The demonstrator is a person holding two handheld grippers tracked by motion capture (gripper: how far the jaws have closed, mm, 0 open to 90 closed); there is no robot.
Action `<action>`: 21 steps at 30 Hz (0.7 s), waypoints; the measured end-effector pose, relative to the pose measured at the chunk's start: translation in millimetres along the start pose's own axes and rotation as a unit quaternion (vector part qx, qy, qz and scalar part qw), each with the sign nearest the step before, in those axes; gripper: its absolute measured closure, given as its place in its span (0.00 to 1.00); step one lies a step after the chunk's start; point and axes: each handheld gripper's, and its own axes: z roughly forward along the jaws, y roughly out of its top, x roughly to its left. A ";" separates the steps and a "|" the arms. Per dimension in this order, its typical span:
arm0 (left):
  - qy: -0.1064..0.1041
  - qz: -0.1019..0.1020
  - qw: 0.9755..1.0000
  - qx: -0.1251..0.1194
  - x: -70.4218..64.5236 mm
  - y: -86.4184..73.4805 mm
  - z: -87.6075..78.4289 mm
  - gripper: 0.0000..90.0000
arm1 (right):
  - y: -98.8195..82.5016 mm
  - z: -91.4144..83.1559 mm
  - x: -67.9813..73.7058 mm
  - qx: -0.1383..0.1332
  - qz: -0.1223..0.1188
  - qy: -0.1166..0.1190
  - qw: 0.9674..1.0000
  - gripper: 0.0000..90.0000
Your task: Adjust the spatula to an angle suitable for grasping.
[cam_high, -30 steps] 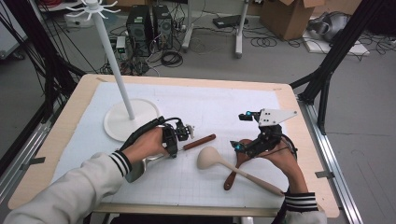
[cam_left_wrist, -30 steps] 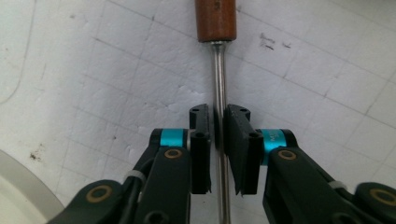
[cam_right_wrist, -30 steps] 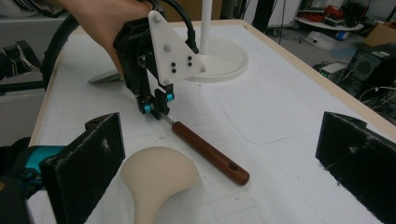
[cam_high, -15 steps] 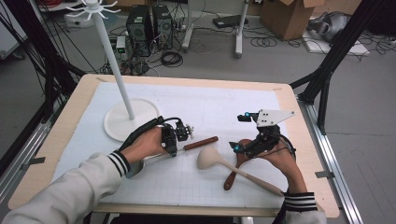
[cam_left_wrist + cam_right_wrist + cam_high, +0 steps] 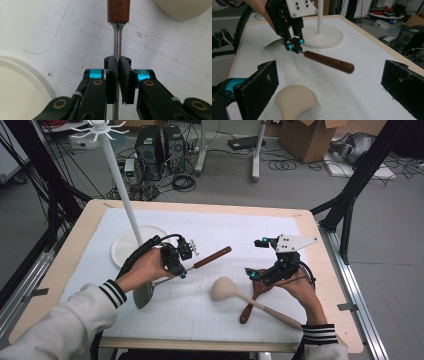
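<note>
While the left hand-held gripper (image 5: 183, 265) is pinching the metal shank of the spatula (image 5: 200, 263), its jaws are pressing together on the bare steel just below the brown wooden handle (image 5: 212, 257). In the left gripper view, the shank (image 5: 116, 40) is running straight up between the two black pads, and the handle (image 5: 118, 10) is beginning just beyond them. In the high view, the spatula is sitting clear of the bench (image 5: 210, 300), with the handle pointing out past the jaw tips toward the right and the metal blade (image 5: 142, 292) trailing back under the person's left hand, near the sleeve. The round white base of the stand (image 5: 125, 245) is lying just behind that hand.

The right hand-held gripper (image 5: 252, 274) is hovering over the right half of the bench with its jaws spread wide and nothing between them. In the right gripper view, the held handle (image 5: 328, 61) is appearing between the two pads but well beyond them. A pale wooden spoon (image 5: 222, 288) is lying just in front of this gripper; a darker utensil (image 5: 250, 305) is lying beside it, possibly crossing under it, though the view there is unclear.
</note>
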 end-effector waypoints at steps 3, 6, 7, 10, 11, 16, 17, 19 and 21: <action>-0.002 -0.002 1.000 -0.019 1.8 -3.3 -8.6 0.94 | 1.3 -0.5 -0.4 -0.010 0.002 -0.001 1.000 0.00; -0.002 0.000 0.999 -0.032 3.0 -6.0 -14.7 0.94 | 3.1 -0.3 -0.4 -0.007 0.003 -0.002 1.000 0.00; -0.001 0.000 0.999 -0.037 2.8 -6.6 -16.2 0.94 | 4.1 -0.3 -0.6 -0.008 0.003 -0.004 1.000 0.00; -0.001 0.002 0.998 -0.057 2.9 -8.8 -23.1 0.94 | 6.6 0.2 -0.7 -0.014 0.003 -0.002 1.000 0.00; -0.003 0.004 0.998 -0.062 3.0 -9.5 -25.3 0.94 | 7.4 0.7 -0.8 -0.015 0.002 -0.002 1.000 0.00; -0.006 0.009 0.995 -0.097 2.9 -13.3 -35.1 0.94 | 10.2 2.4 -0.9 -0.021 0.003 0.000 1.000 0.00; -0.009 0.007 0.995 -0.104 2.8 -14.1 -37.3 0.94 | 10.9 2.8 -1.1 -0.023 0.003 -0.002 1.000 0.00; -0.014 0.012 0.993 -0.117 3.2 -15.8 -41.6 0.94 | 12.5 2.8 -1.2 -0.025 0.002 -0.003 1.000 0.00; -0.017 0.016 0.991 -0.130 2.0 -17.3 -45.9 0.94 | 14.3 2.8 -1.1 -0.030 0.007 -0.001 1.000 0.00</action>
